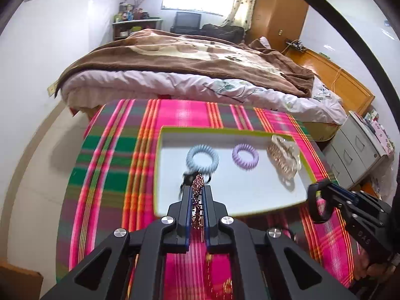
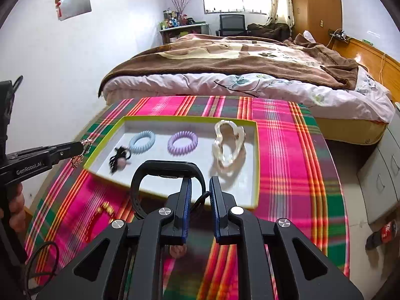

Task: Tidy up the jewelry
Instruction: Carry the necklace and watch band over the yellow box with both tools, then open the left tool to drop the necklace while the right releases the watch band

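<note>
in the left wrist view, at lower centre of the frame, the left gripper has its jaws pressed together on a beaded, gold-and-purple jewelry piece, pinched along its length so it stands up between the pads; it hangs over the near edge of the tray, probably on its way in. the right gripper, at lower centre of the right wrist view, pinches one side of a black wristband, whose loop juts out to the left over the tray's near rim.

counted left to right inside the green-rimmed tray: one black hair tie with a pink bobble, one blue spiral hair ring, one purple spiral hair ring, and one clear hair claw. they lie well apart in a row, likely to keep each kind separate. the tray sits on a pink plaid cloth.
</note>
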